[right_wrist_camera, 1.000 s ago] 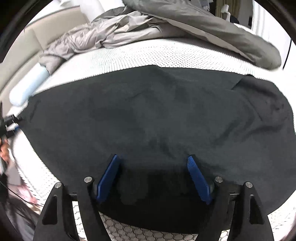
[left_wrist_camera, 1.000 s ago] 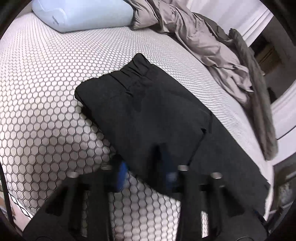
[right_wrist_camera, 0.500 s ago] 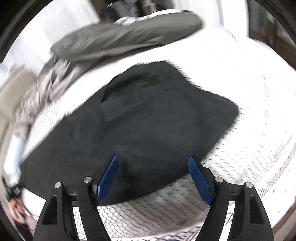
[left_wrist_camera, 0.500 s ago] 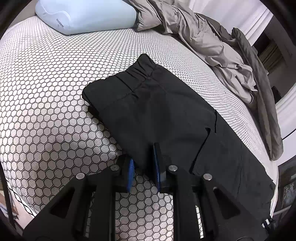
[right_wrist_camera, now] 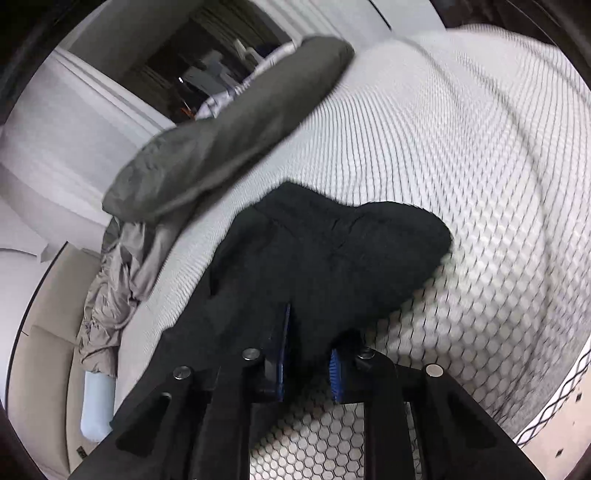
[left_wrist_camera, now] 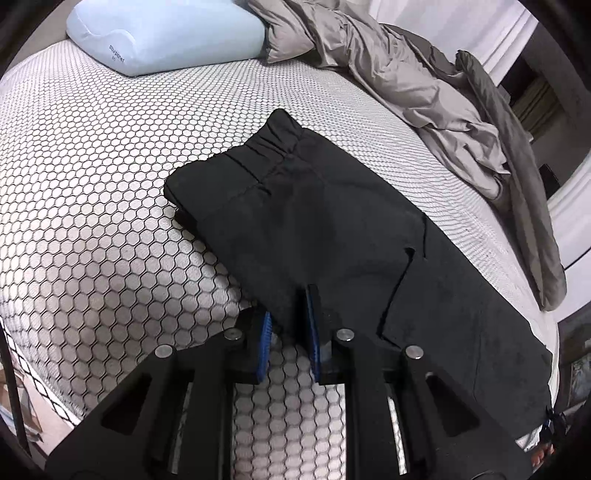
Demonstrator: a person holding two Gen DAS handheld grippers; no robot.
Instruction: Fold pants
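left wrist: pillow print too small

Soft, even indoor light falls across the bed, casting only faint shadows. The left wrist view is sharp, though fisheye bending curves its edges and dark vignetting fills the corners. The right wrist view is smeared by motion blur, worst at right, and the pants show little detail.
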